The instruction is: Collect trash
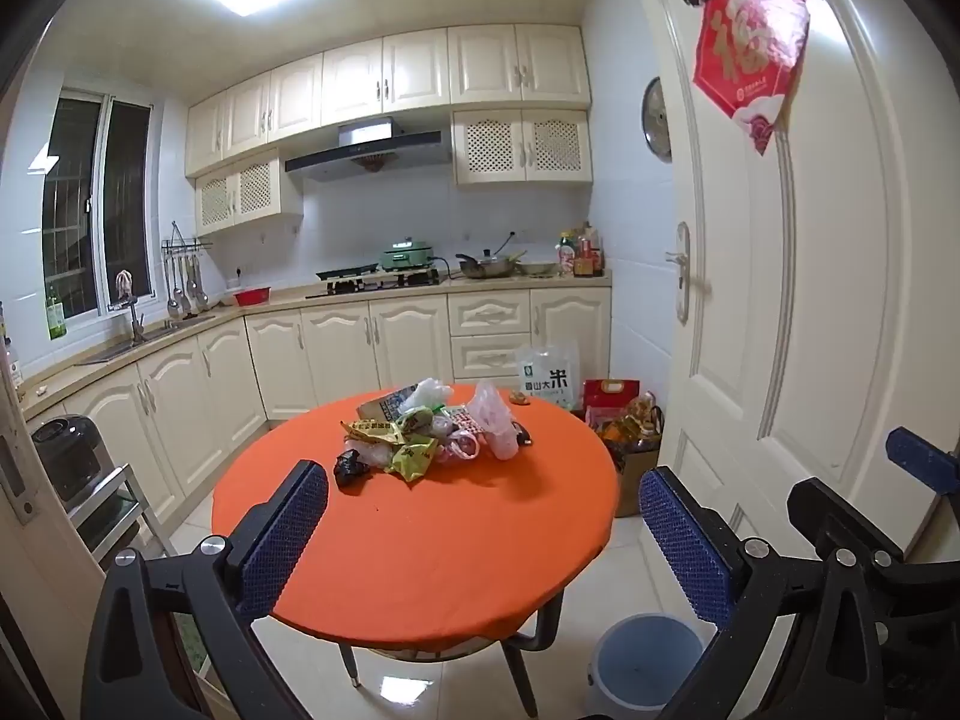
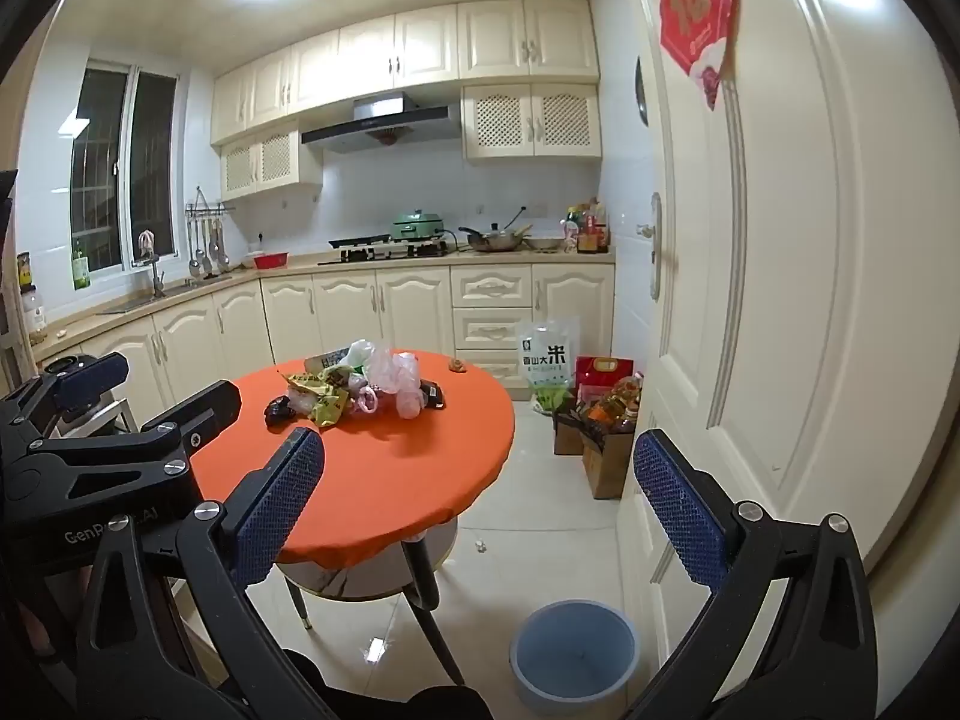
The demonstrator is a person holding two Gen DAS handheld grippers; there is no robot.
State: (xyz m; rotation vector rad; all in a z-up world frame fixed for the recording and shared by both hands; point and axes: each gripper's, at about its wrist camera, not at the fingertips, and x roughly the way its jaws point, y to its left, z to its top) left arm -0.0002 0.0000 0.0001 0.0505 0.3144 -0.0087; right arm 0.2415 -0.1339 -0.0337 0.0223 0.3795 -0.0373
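A pile of trash (image 1: 429,429), made of yellow snack wrappers, crumpled clear plastic bags and a black scrap, lies on a round table with an orange cloth (image 1: 420,552). The pile also shows in the right wrist view (image 2: 360,387). A blue-grey bin (image 1: 645,669) stands on the floor at the table's near right; it also shows in the right wrist view (image 2: 573,657). My left gripper (image 1: 486,534) is open and empty, held back from the table's near edge. My right gripper (image 2: 477,504) is open and empty, to the right of the left one.
A rice bag (image 1: 549,375), a red box and a carton with oil bottles (image 1: 633,438) stand on the floor by the white door (image 1: 780,300). Cream cabinets and a counter (image 1: 360,300) run along the back and left. A metal rack with a cooker (image 1: 72,462) stands left.
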